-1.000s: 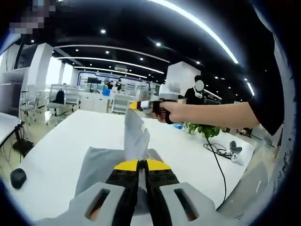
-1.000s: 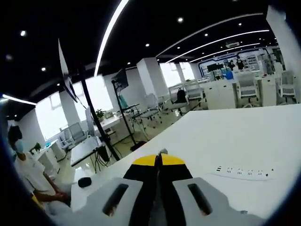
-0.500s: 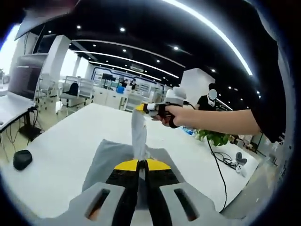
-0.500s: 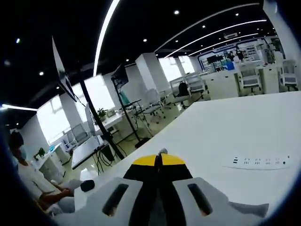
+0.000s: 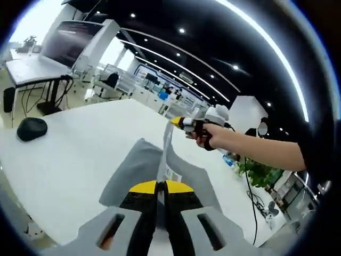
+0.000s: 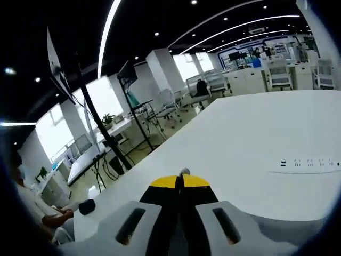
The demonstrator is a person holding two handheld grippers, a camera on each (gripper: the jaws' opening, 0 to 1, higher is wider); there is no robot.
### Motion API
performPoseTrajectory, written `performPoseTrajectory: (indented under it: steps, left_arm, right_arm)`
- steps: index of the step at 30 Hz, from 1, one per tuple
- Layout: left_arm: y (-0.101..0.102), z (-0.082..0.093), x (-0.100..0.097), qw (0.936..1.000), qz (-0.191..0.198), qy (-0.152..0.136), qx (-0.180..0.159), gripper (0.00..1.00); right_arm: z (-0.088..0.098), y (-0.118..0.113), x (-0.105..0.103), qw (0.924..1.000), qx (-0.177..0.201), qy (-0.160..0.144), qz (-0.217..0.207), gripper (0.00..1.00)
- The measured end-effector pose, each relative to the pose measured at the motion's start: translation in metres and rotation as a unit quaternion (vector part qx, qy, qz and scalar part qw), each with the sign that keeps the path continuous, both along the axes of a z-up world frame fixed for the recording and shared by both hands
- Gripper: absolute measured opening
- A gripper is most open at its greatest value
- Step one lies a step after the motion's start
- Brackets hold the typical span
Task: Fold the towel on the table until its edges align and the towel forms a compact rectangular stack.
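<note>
A grey towel point(image 5: 130, 170) lies spread on the white table point(image 5: 74, 146). One edge of it is lifted off the table. In the left gripper view my left gripper point(image 5: 158, 186) is shut on the near end of that edge. The edge runs as a thin raised strip to my right gripper point(image 5: 175, 121), held by a hand point(image 5: 205, 137) and shut on the far end. In the right gripper view the right gripper point(image 6: 181, 180) has its jaws closed, with a small grey tip of towel point(image 6: 184, 171) poking out.
A black mouse point(image 5: 32, 128) lies at the table's left edge, also seen as the mouse point(image 6: 87, 206). A white power strip point(image 6: 306, 162) lies on the table point(image 6: 250, 138). A potted plant point(image 5: 258, 172) and a cable point(image 5: 248, 189) are beyond the right side. A seated person point(image 6: 32, 213) is at left.
Both grippers kept their hold. The lifted edge of the towel has drawn from a loose hanging fold into a thin straight strip between them. Both cameras shifted, with more table now in view.
</note>
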State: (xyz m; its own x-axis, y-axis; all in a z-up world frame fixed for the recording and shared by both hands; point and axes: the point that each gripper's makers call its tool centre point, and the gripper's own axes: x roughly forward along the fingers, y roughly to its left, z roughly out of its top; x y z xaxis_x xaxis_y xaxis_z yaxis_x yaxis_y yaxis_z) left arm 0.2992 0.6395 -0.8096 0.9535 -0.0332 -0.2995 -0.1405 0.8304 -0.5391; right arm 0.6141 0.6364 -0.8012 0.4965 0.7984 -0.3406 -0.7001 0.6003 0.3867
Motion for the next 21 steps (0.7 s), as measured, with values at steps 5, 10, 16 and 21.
performPoseTrajectory:
  steps: [5, 10, 16, 21]
  left_arm:
    - [0.005, -0.019, -0.001, 0.9998, 0.011, 0.011, -0.012, 0.04]
    - [0.017, -0.043, 0.001, 0.9982, 0.042, 0.038, -0.020, 0.04]
    - [0.029, -0.072, 0.002, 0.9957, 0.050, 0.077, -0.015, 0.04]
    - [0.035, -0.087, 0.000, 0.9935, 0.056, 0.097, -0.016, 0.05]
  right_arm:
    - [-0.023, 0.016, 0.001, 0.9998, -0.018, 0.003, 0.004, 0.00]
    - [-0.044, 0.027, 0.005, 0.9988, -0.047, -0.013, 0.001, 0.00]
    - [-0.075, 0.042, 0.008, 0.9934, -0.103, -0.048, 0.016, 0.00]
    - [-0.086, 0.044, 0.002, 0.9862, -0.142, -0.082, 0.025, 0.00]
